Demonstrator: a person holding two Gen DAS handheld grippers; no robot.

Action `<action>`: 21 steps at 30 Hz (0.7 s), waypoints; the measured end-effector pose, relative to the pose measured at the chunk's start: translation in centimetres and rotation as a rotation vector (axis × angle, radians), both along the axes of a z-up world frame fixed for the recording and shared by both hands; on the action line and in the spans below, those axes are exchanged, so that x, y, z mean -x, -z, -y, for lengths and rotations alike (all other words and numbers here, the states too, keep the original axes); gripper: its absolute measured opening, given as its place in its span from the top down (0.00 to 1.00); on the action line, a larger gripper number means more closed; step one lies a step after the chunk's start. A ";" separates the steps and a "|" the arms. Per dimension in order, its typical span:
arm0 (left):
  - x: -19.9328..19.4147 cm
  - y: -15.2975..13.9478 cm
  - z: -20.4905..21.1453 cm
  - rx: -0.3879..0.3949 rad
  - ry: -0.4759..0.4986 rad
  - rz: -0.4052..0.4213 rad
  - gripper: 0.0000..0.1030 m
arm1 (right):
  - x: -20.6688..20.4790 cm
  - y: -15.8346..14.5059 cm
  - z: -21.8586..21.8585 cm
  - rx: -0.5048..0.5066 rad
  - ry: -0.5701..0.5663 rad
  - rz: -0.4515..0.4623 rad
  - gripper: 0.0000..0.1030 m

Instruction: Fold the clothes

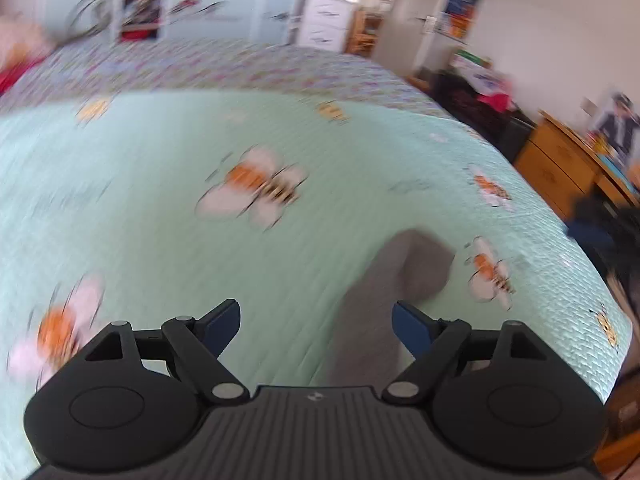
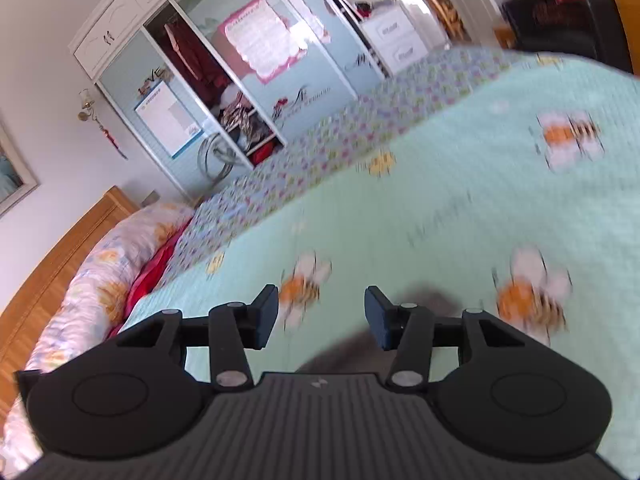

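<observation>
Grey garment (image 1: 384,300) lies flat on mint bee-print bedspread (image 1: 160,200), clear only in left view; right view catches blurred dark patch. Left gripper (image 1: 316,326) hovers over it, fingers wide apart, empty. Right gripper (image 2: 321,316) tilted, parted, holding nothing.

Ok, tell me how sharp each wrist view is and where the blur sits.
Left wrist view: left gripper crisp, bee-print bedspread and grey garment smeared by motion. Right wrist view: right gripper sharp, wardrobe fairly clear, bedspread blurred; fisheye bends both.
</observation>
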State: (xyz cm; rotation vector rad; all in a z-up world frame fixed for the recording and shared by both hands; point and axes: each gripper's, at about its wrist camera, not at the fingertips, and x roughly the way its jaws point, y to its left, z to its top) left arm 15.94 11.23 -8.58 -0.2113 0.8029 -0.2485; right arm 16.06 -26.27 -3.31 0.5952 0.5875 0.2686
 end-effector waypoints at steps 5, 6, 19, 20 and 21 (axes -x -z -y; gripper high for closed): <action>7.1 2.7 -3.4 0.130 -0.123 -0.071 0.17 | 10.6 3.5 -3.8 0.047 -0.178 -0.002 0.47; 8.4 3.1 -3.7 0.153 -0.139 -0.083 0.17 | 12.5 3.7 -5.1 0.080 -0.224 0.009 0.46; 17.0 5.8 -2.9 0.319 -0.159 -0.169 0.16 | 16.4 3.4 -20.2 0.692 -0.404 0.283 0.84; 17.1 5.6 -2.6 0.319 -0.143 -0.162 0.15 | 16.0 2.5 -18.3 0.635 -0.326 0.283 0.89; 17.3 5.6 -2.4 0.322 -0.132 -0.158 0.15 | 15.6 1.5 -16.4 0.578 -0.249 0.282 0.91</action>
